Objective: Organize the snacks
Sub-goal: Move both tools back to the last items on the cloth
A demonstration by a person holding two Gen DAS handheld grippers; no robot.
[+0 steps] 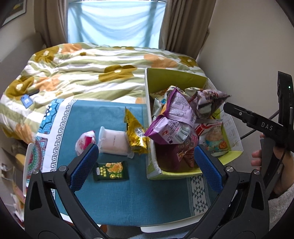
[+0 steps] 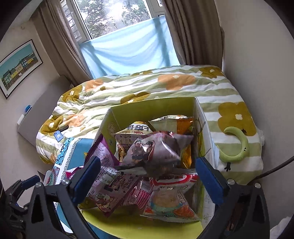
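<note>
A window (image 2: pixel 114 16) fills the far wall, its glass showing green trees outside, and daylight comes through it. A pale blue cloth (image 2: pixel 132 53) hangs across its lower part. 2 beige curtains frame it, 1 on the left (image 2: pixel 60 42) and 1 on the right (image 2: pixel 191 31). The walls (image 2: pixel 257 55) are plain off-white. On the left wall hangs a framed picture (image 2: pixel 19 64) of coloured houses under a teal sky. Below the window stands a bed (image 1: pixel 82 73), covered by a rumpled quilt with green and white stripes and large ochre and orange flowers. The near surface wears a teal cloth (image 1: pixel 128 198) with a patterned white border.
</note>
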